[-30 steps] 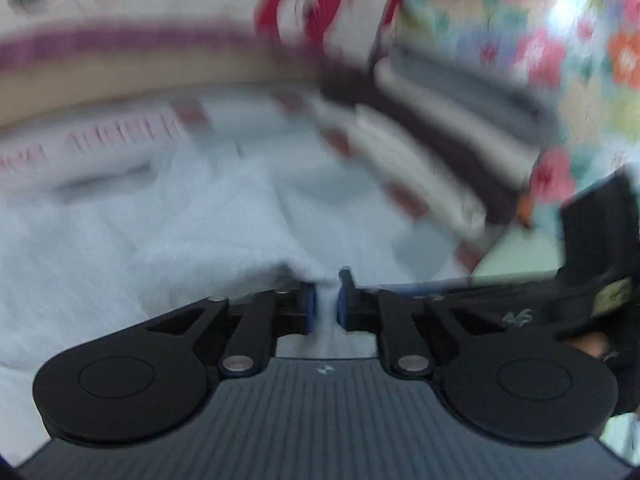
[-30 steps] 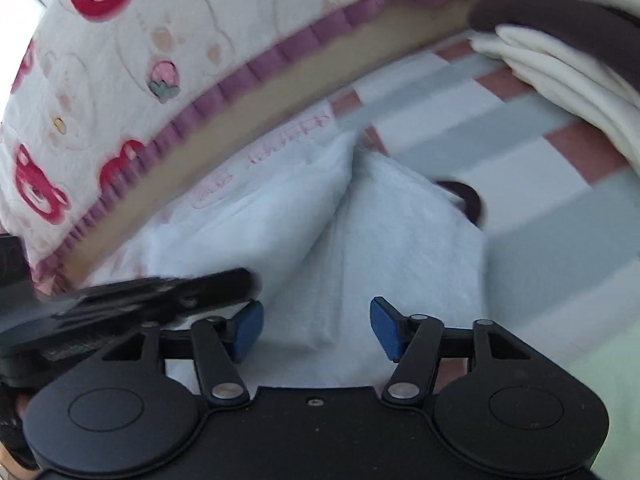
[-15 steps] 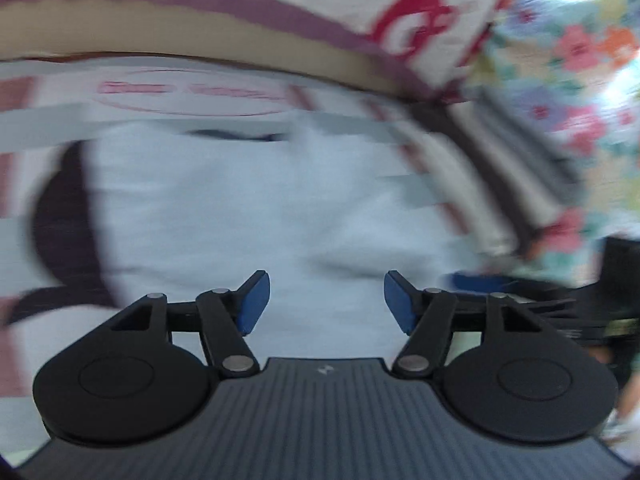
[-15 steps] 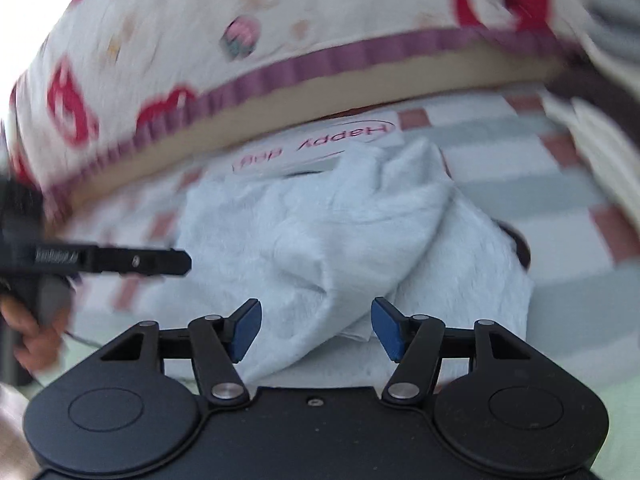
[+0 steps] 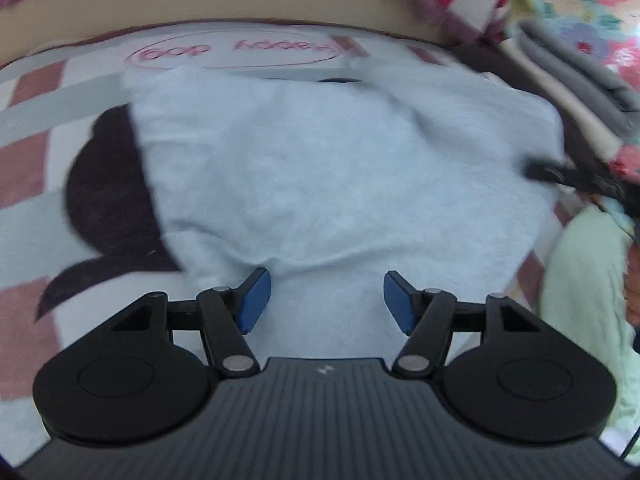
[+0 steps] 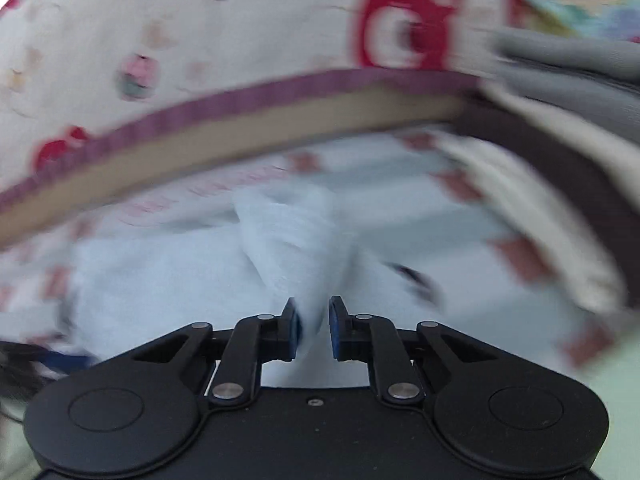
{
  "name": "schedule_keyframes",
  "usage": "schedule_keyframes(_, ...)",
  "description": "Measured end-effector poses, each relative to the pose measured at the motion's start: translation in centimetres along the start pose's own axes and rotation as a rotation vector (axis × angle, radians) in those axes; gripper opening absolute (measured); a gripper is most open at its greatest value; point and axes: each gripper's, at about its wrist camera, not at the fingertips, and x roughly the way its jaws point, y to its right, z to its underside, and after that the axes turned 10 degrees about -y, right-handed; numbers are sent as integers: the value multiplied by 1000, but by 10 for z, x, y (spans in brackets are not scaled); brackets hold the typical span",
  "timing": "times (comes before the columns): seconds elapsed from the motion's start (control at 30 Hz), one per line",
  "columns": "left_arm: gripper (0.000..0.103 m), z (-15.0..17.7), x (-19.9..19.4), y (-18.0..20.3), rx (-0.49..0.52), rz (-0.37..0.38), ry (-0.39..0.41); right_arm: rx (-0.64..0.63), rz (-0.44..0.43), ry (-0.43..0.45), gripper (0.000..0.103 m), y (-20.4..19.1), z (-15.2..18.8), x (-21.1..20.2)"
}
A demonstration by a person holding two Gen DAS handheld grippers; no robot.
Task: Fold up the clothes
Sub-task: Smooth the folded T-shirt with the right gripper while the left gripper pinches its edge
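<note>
- Left gripper [image 5: 326, 300]: blue-padded fingers spread wide apart, holding nothing, hovering over the near edge of the pale blue fleecy garment [image 5: 340, 168].
- Right gripper [image 6: 313, 326]: fingers drawn together, clamped on a raised fold of the pale blue fleecy garment [image 6: 292, 236], which peaks toward 12 o'clock.
- Garment lies spread on a striped mat of grey, white and dusty-red bands [image 5: 24, 184]; a dark printed shape shows at 9 o'clock.
- Red oval-framed writing [image 5: 236, 50] at 12 o'clock, inverted and blurred, not reliably readable.
- Beyond: bedding printed with red bears, purple-trimmed [image 6: 240, 32]; stacked grey and cream folded textiles [image 5: 576, 80] at 2 o'clock.
</note>
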Motion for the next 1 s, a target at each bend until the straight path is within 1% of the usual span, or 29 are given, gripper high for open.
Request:
schedule_keyframes(0.03, 62, -1, -3, -4, -22, 9, -5, -24, 62, -37, 16, 10, 10, -2)
schedule_keyframes(0.07, 62, -2, -5, -7, -45, 18, -10, -37, 128, -65, 19, 20, 20, -4)
schedule_keyframes(0.1, 63, -3, -6, -10, -59, 30, -16, -22, 157, -82, 20, 35, 29, -7)
schedule_keyframes(0.13, 62, -2, -4, -13, -60, 40, -22, 40, 122, -87, 24, 50, 33, -11)
schedule_keyframes(0.17, 62, -1, -3, -15, -58, 44, -24, 103, 85, -92, 24, 65, 37, -15)
schedule_keyframes(0.2, 63, -2, -3, -14, -55, 47, -24, 186, 38, -77, 25, 77, 39, -19)
schedule_keyframes(0.27, 64, -5, -3, -14, -56, 65, -29, 287, -87, -69, 34, 89, 35, -18)
schedule_keyframes(0.37, 65, -5, 1, -16, -74, 120, -41, 325, -237, -68, 37, 83, 24, -4)
schedule_keyframes(0.4, 65, -4, 1, -17, -77, 127, -43, 336, -268, -72, 38, 78, 23, 1)
schedule_keyframes(0.47, 65, -3, 0, -16, -58, 119, -50, 351, -304, -93, 41, 68, 22, 13)
schedule_keyframes(0.5, 65, -2, -1, -15, -45, 110, -54, 352, -303, -105, 41, 66, 21, 18)
schedule_keyframes(0.6, 65, 1, -3, 2, 70, 31, -109, 381, -254, -147, 43, 61, 19, 31)
schedule_keyframes(0.63, 66, 2, -7, 6, 88, 32, -113, 401, -243, -157, 45, 62, 19, 36)
schedule_keyframes(0.67, 66, 4, -10, 10, 106, 33, -117, 433, -242, -164, 51, 63, 20, 40)
schedule_keyframes(0.77, 70, 11, -14, 12, 118, 44, -127, 486, -258, -163, 53, 65, 19, 49)
schedule_keyframes(0.8, 71, 15, -12, 14, 132, 30, -145, 423, -236, -173, 53, 59, 16, 50)
schedule_keyframes(0.83, 71, 18, -10, 15, 145, 18, -153, 359, -212, -182, 45, 52, 13, 51)
schedule_keyframes(0.87, 71, 20, -10, 15, 156, 9, -153, 264, -170, -172, 10, 43, 10, 48)
schedule_keyframes(0.9, 71, 23, -10, 16, 166, 0, -152, 171, -133, -127, 5, 32, 8, 38)
schedule_keyframes(0.93, 71, 25, -10, 17, 179, -4, -151, 81, -97, -81, 5, 21, 6, 28)
schedule_keyframes(1.0, 70, 28, -13, 14, 212, 10, -154, 4, -79, 17, 4, 8, 6, 0)
